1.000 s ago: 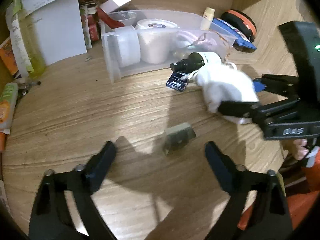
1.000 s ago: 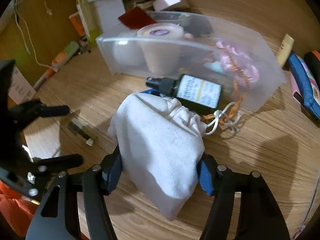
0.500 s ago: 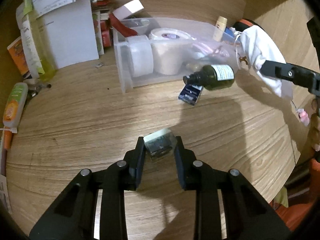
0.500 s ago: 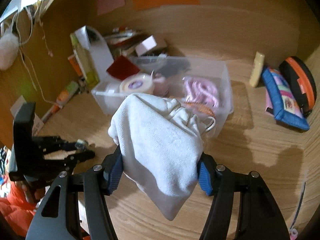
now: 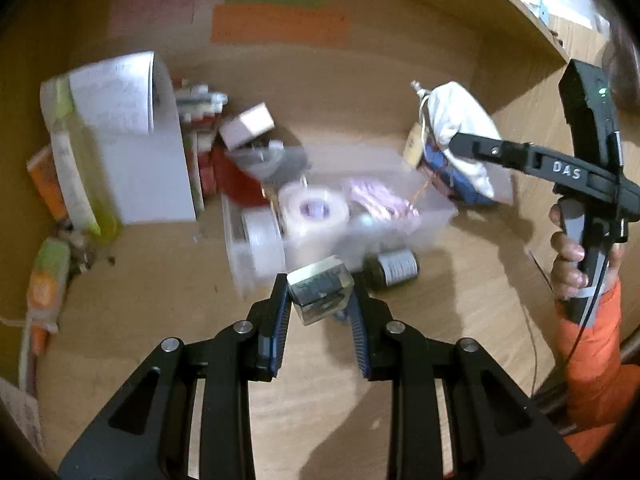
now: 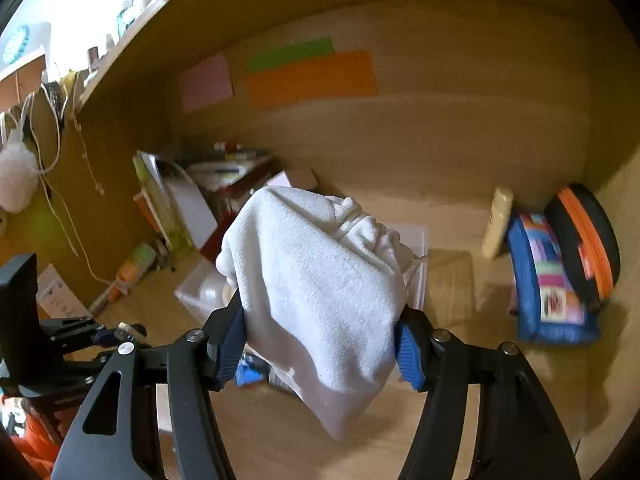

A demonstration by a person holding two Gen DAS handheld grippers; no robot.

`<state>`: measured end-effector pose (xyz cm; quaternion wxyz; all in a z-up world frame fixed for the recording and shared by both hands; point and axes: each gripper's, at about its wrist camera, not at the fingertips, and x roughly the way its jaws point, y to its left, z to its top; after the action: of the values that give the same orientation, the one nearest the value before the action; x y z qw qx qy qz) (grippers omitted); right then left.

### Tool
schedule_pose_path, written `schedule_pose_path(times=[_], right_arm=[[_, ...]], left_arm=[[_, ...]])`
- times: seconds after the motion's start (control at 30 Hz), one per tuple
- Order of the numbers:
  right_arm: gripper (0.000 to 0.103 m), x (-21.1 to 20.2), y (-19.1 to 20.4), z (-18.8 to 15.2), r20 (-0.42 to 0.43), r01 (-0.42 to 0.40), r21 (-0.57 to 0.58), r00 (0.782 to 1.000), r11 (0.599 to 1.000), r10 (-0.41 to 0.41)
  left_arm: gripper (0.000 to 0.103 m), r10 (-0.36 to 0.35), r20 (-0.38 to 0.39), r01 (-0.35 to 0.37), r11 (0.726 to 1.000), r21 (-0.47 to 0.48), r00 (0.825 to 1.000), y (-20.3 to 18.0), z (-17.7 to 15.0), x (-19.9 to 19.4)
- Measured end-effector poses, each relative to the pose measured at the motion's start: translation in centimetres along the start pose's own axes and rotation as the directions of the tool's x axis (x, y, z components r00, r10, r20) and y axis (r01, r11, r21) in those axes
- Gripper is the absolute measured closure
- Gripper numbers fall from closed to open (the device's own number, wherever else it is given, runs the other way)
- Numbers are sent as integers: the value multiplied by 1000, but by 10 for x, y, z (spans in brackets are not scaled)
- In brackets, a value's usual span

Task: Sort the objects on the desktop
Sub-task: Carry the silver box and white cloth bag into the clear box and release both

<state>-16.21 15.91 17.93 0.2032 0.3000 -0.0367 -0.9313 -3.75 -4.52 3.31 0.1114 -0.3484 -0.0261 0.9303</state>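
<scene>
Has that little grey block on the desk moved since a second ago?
Yes. The little grey block lay flat on the desk, clear of the clear plastic bin; now the left gripper holds it off the wood, up before that bin.

One white pouch (image 6: 320, 292) — one dark bottle (image 5: 390, 270) — three wall notes (image 6: 312, 78)

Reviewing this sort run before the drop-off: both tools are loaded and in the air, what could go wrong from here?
1. The left tool pinches the small box only at its fingertips, tilted; it could twist out.
2. The white drawstring pouch sags below the right tool and hides the clear bin underneath; its cord could snag the rim.
3. The dark bottle lies on its side against the bin; a low pass could set it rolling.
</scene>
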Motion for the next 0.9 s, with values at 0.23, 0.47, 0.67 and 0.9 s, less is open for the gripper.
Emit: schedule_pose_path(times=[0.23, 0.47, 0.67, 0.9], right_arm=[[44, 38, -13, 15, -20, 9, 52, 1000, 999, -8], [43, 77, -16, 4, -111, 36, 26, 993, 999, -33], [43, 85, -21, -7, -136, 67, 8, 989, 998, -65], [42, 96, -27, -11, -170, 71, 23, 983, 997, -66]], left_arm=[[75, 19, 17, -19, 1000, -5, 1000, 7, 41, 14], [75, 19, -16, -20, 999, -39, 1000, 16, 73, 49], [75, 53, -61, -55, 998, -42, 997, 22, 91, 93], [75, 41, -116, -52, 994, -94, 992, 33, 91, 134]])
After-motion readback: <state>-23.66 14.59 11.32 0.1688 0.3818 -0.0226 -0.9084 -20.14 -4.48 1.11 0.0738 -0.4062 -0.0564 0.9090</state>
